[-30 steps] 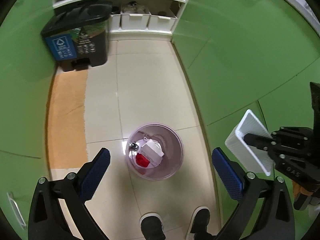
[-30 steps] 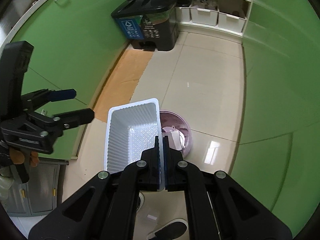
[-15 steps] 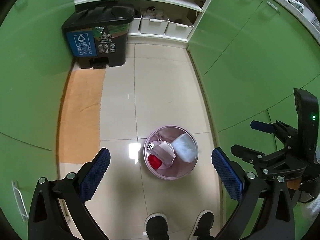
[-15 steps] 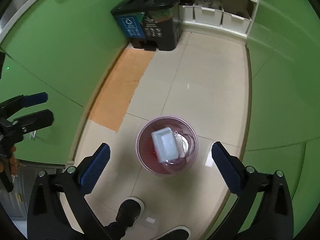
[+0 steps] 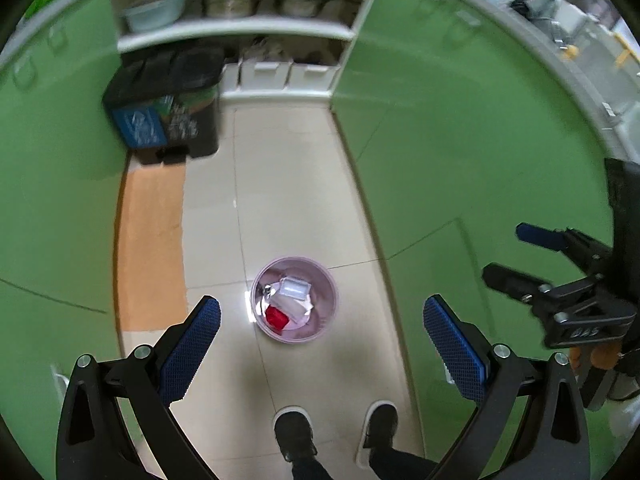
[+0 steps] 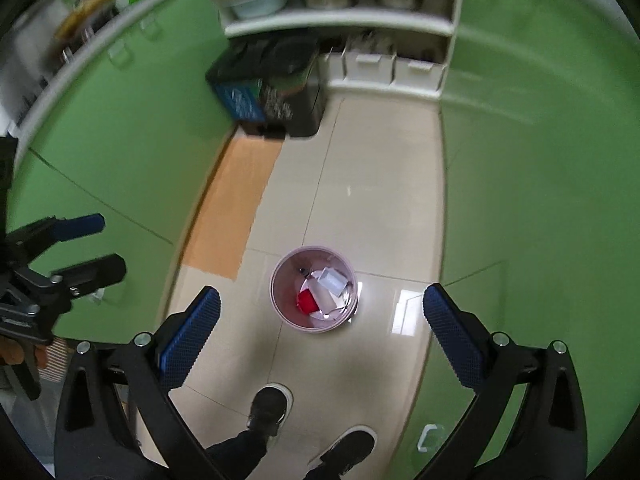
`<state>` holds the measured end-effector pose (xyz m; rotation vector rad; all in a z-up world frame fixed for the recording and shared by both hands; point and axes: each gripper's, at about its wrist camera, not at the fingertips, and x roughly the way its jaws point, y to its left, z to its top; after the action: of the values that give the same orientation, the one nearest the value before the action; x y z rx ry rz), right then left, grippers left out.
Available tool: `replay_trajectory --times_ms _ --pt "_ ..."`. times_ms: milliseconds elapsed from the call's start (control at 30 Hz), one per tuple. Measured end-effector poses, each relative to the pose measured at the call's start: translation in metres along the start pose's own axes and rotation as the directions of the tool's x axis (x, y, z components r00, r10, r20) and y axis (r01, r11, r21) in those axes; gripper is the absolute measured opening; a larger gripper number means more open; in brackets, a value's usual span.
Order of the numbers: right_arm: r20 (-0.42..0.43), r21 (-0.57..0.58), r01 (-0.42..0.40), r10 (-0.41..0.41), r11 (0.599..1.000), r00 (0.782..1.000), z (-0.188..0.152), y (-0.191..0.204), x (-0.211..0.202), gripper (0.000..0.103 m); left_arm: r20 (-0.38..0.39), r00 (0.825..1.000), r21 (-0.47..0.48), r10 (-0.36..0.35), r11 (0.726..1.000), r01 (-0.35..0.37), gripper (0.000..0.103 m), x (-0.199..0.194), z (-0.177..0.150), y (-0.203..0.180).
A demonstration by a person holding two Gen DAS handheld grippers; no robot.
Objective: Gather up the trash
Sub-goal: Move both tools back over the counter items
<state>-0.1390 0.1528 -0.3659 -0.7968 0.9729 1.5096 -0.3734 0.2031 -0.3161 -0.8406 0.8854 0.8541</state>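
Green cabinets [image 5: 460,128]: run down both sides of a narrow galley, doors flush. Tiled floor [image 5: 288,200]: pale, glossy, with an orange strip [image 5: 150,240] along one cabinet base. Open shelving [image 5: 236,32] at the far end: pots and a basin above, white bins [image 5: 286,74] at floor level. Black pedal bin [image 5: 168,112] with a blue recycling label: stands against the far left corner, lid down. Person: only dark shoes [image 5: 294,428] visible, planted just behind the basket. Left gripper [image 5: 320,334]: blue pads spread wide, nothing between them, pointing steeply down at the floor. Right gripper [image 6: 320,324]: likewise spread to its full width and empty (seen from the side in the left view, its two black fingers [image 5: 516,280] stand clearly apart). Pink wastebasket [image 5: 320,292]: round, upright on the tiles in mid-aisle, well below both grippers. Contents: a white plastic tray [image 5: 295,289] lying on top of crumpled white wrapping, a red item [image 5: 277,317] beside it, a small dark object against the wall (too small to identify). Trash sits inside the rim; none shows on the floor around it. Risks, as judged: the basket is light and stands close to the feet, so a careless step could tip it and spill the load; the tray rests loosely on top and could slide out if the basket is knocked.
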Motion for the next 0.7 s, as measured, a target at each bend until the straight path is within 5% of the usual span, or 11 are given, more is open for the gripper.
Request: replay_trajectory --times_ms 267,400,700 --pt "0.140 0.128 0.039 -0.057 0.991 0.989 -0.002 -0.024 -0.214 0.100 0.059 0.997 0.175 -0.043 0.984 0.032 0.097 -0.151 0.042 -0.105" --pt "0.191 0.206 0.083 -0.123 0.975 0.974 -0.030 -0.042 -0.287 0.100 0.079 0.993 0.267 -0.091 0.961 0.067 0.097 -0.191 0.051 -0.156" --pt "0.226 0.487 0.190 -0.333 0.852 0.915 -0.128 -0.117 -0.388 0.100 0.005 0.968 0.513 -0.252 0.831 0.214 0.097 -0.201 0.044 -0.305"
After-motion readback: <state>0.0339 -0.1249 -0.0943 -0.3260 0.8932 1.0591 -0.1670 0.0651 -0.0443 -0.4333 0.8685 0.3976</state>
